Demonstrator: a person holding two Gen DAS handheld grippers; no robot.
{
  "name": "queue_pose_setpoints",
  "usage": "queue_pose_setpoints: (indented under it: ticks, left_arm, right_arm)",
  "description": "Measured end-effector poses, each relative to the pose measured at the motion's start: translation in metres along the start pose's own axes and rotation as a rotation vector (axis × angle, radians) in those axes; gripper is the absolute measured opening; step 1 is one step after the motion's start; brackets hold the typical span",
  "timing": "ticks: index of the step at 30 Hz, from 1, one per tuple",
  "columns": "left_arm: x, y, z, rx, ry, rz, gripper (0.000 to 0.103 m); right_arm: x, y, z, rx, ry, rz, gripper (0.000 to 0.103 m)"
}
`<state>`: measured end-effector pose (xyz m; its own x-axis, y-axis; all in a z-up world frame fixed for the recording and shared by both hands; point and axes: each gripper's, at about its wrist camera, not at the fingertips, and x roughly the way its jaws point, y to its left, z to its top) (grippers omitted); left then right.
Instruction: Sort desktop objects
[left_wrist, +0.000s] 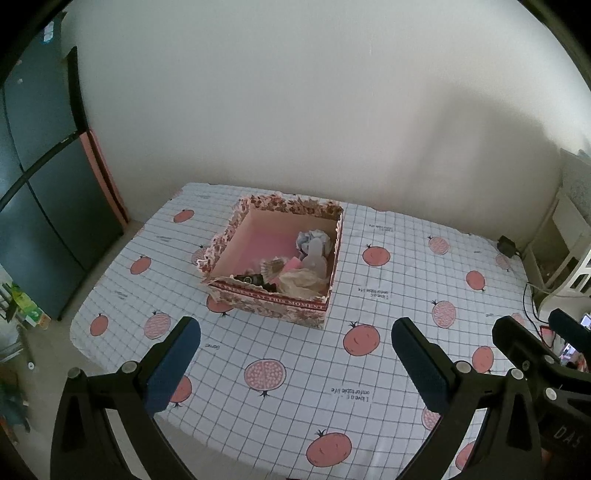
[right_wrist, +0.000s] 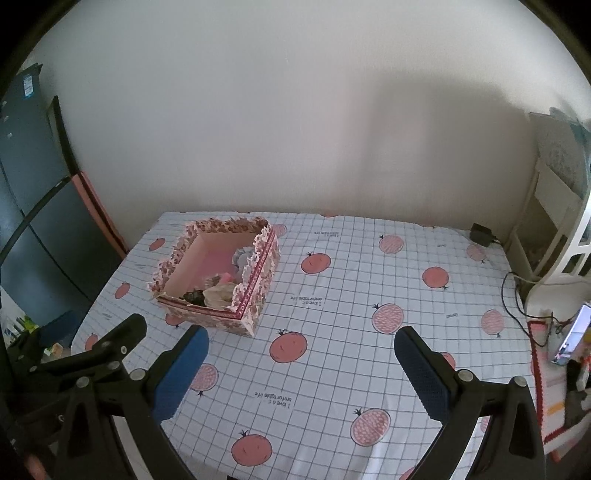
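Left wrist view first: the left gripper (left_wrist: 295, 354) is held above the near part of the table (left_wrist: 406, 280), fingers spread wide with nothing between the blue pads (left_wrist: 173, 365). The table is covered by a white grid cloth printed with pomegranates. The floral box (left_wrist: 273, 306) is sat toward the far-left middle of the cloth, lid off, and the sorted bits can be seen piled in its near-right corner: a crumpled bluish wad (left_wrist: 312, 238), a clear plastic piece (left_wrist: 316, 258), a pink block (left_wrist: 293, 264), a small black item (left_wrist: 249, 278) and some beige crumpled paper (left_wrist: 303, 282). Part of the right gripper (left_wrist: 535, 354) is caught at the right edge. A dark fridge (left_wrist: 48, 206) is seen far left.

Right wrist view: the right gripper (right_wrist: 301, 356) is also held wide, empty, over the cloth. The same box (right_wrist: 218, 314) is seen far left of it, well apart from the fingers. A black charger (right_wrist: 482, 234) is lying at the far-right table corner, and a lit phone (right_wrist: 572, 338) is propped off the right edge. The left gripper's arm (right_wrist: 110, 350) is poking in bottom left.
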<state>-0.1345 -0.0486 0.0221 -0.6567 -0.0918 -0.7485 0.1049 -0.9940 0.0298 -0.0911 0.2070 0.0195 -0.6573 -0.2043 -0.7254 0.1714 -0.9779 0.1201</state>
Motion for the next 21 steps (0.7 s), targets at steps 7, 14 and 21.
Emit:
queue_pose_setpoints:
  ticks: [7,14,21]
  left_arm:
    - [-0.014,0.005,-0.002,-0.006,-0.007,-0.004,0.103]
    - [-0.026,0.007,-0.003,-0.001,-0.028,0.002,0.103]
    - [-0.038,0.012,-0.004,-0.009,-0.045,-0.004,0.103]
  right_arm:
    - [-0.014,0.006,-0.001,-0.012,-0.007,-0.006,0.102]
    - [-0.027,0.009,-0.002,-0.007,-0.014,-0.001,0.102]
    - [-0.039,0.013,-0.003,-0.015,-0.028,-0.008,0.102]
